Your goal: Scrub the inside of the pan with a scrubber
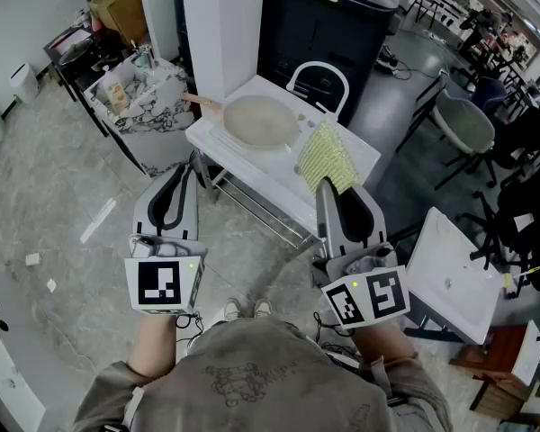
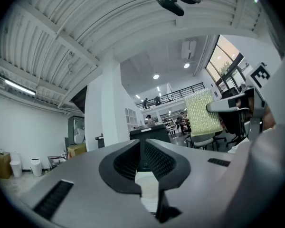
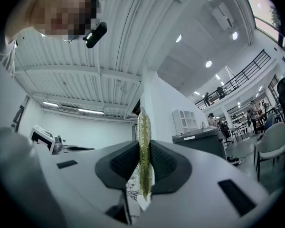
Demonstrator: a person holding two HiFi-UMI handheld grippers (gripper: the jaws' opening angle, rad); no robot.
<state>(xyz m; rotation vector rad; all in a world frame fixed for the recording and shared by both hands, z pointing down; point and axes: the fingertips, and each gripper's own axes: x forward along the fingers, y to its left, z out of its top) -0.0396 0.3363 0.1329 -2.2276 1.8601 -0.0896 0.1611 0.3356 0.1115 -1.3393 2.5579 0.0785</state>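
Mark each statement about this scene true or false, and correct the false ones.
1. The right gripper is shut on the scrubber. True.
2. The left gripper grips the handle of the pan. False: its jaws are shut on nothing, and it is held short of the pan.
3. The pan sits on the white table. True.
4. The scrubber is pressed against the inside of the pan. False: it is held up in the air to one side of the pan, and no scrubbing has begun.
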